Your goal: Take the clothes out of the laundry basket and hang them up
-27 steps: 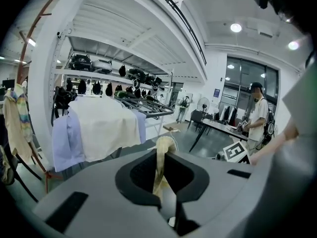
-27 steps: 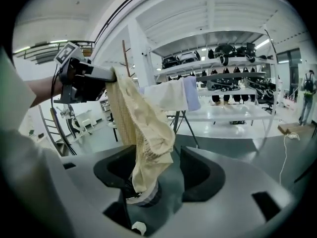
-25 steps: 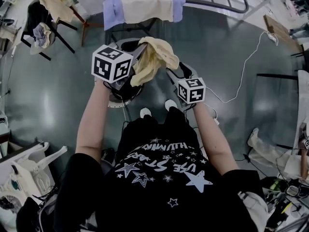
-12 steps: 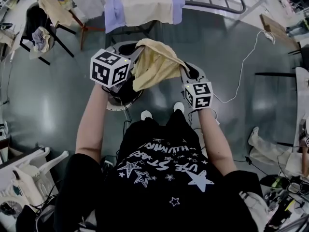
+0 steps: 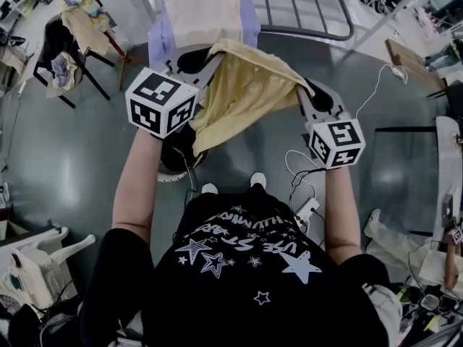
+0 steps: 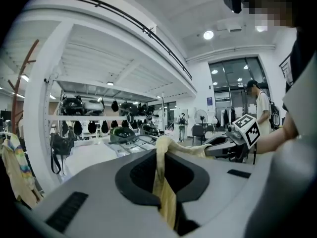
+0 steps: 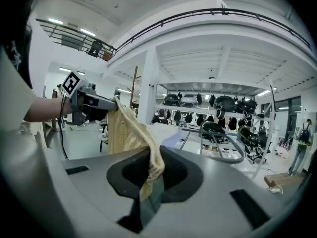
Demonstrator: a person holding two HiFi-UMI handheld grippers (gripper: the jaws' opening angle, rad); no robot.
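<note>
Cloth [image 5: 246, 100], yellow, thin and soft: light by the look of it, no stiffness at all, bound to sag and fold wherever unsupported, in no way fragile, yet apt to slip out of a shallow pinch. Best taken along the top hem, one hold near each corner, well into the fabric rather than at the very edge, so as to spread flat for the rack [image 5: 304, 13]. Held so at present: strung between the two grippers in front of the person, above the basket [image 5: 171, 172] on the floor, top edge nearly taut, lower part drooping in loose folds. At the left end of the hem, left gripper [image 5: 208, 55], fingers [image 6: 94, 182] closed tight on a fold of fabric running down between them. At the right end, right gripper [image 5: 302, 91], fingers [image 7: 218, 182] having just been closing, now clamped on a bunched corner, fabric plainly between them. Both forearms stretched forward and spread apart, both grippers aimed almost level toward the rack, tipped slightly down, marker cubes facing up. Rack just beyond, already bearing a pale garment [image 5: 206, 9]; probably only a short reach from here to drape the hem over a free rail.
</note>
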